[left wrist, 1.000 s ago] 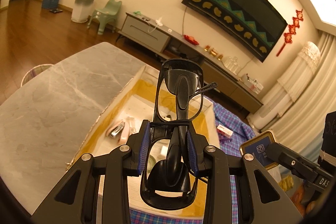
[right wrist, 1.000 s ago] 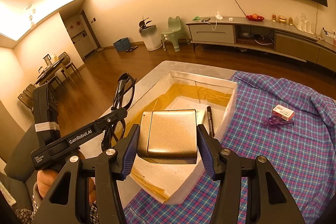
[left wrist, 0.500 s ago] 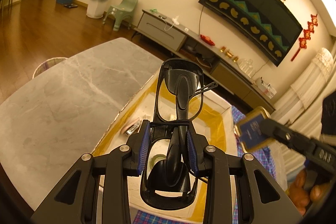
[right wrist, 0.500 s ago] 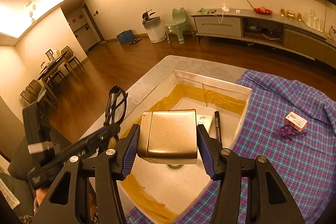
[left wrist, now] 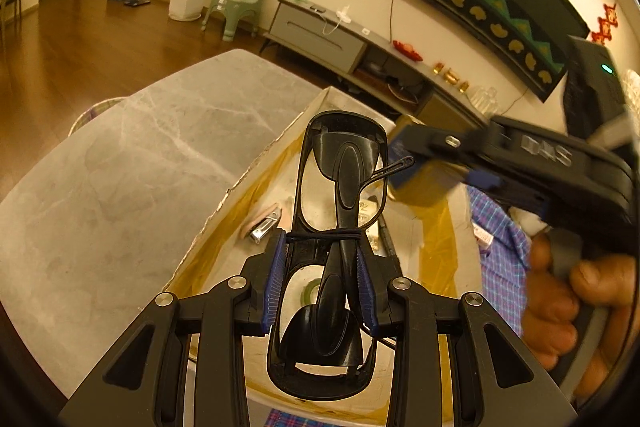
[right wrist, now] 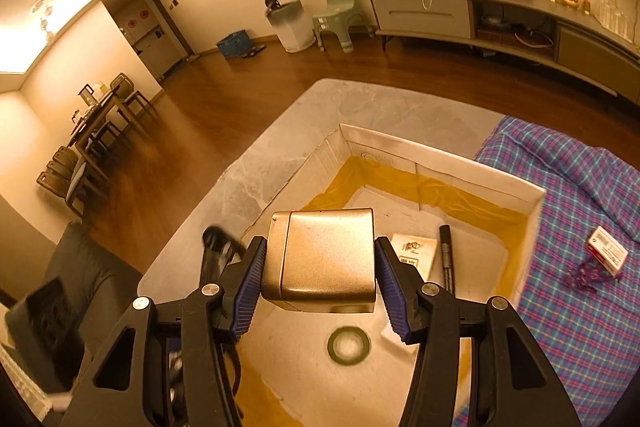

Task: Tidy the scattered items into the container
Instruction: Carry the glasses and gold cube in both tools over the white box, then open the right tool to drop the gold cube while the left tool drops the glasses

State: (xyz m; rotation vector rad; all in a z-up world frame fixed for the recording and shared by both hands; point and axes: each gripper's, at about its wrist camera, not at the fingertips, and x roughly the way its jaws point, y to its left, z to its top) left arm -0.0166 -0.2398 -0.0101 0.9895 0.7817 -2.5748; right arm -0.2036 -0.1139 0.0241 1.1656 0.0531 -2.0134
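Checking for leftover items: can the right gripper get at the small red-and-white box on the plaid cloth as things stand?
Probably not yet: the right gripper is shut on the gold case. The small box itself lies uncovered on the cloth.

Grey marble counter [right wrist: 256,183] carries a white open box [right wrist: 460,163] near its middle, and a plaid cloth [right wrist: 576,227] covers the right side, touching the box's right wall.

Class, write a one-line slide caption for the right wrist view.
Right claw grips a gold metallic box above the white cardboard container.
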